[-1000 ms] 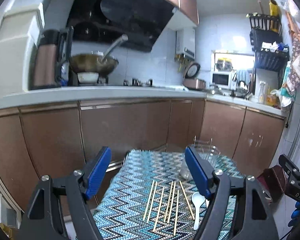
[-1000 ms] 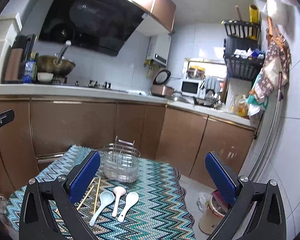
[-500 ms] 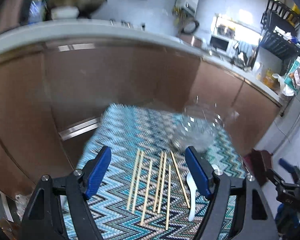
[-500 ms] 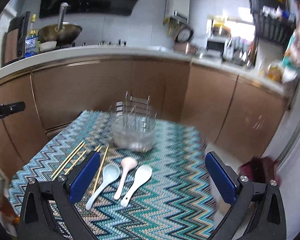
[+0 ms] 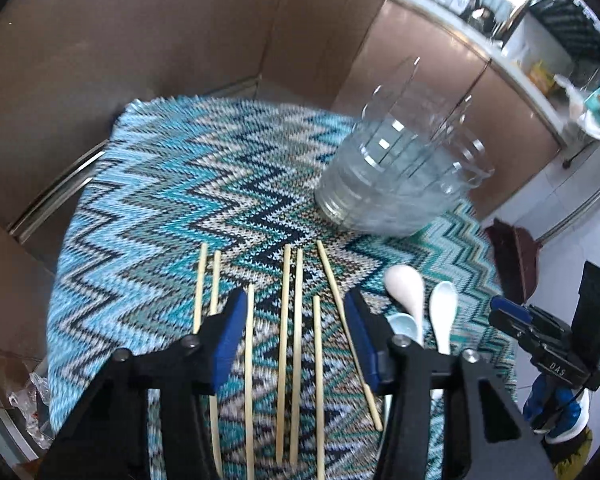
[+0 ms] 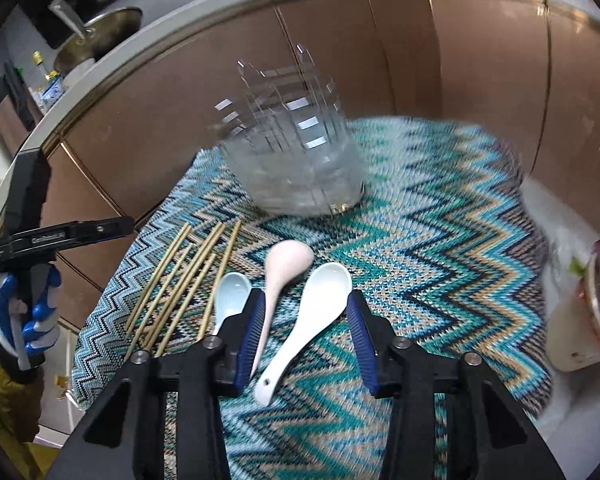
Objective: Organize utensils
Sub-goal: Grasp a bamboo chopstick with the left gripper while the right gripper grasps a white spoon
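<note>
Both jaws have just been narrowing but pinch nothing: left gripper (image 5: 296,332) straddles the chopsticks (image 5: 286,344), right gripper (image 6: 306,330) frames the white spoon (image 6: 306,320), probably above the zigzag cloth (image 6: 440,264); take one item each, then the clear holder (image 6: 296,172).

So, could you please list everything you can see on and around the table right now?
chopsticks: seven, pale wood, side by side on the cloth's left part
spoons: three, pale blue, pink, white, on the cloth right of the chopsticks
holder: one, clear, with upright dividers, at the cloth's far side
cloth: one, teal zigzag, covering the table
cabinets: brown, behind the table
wok: one, metal, on the counter
tub: one, beige with red, beside the table on the right
left hand-held gripper: black with blue pads, jaws just been closing, open above the chopsticks
right hand-held gripper: same, jaws just been closing, open over the white spoon's handle
gloved hand: blue and white, holding the left tool
</note>
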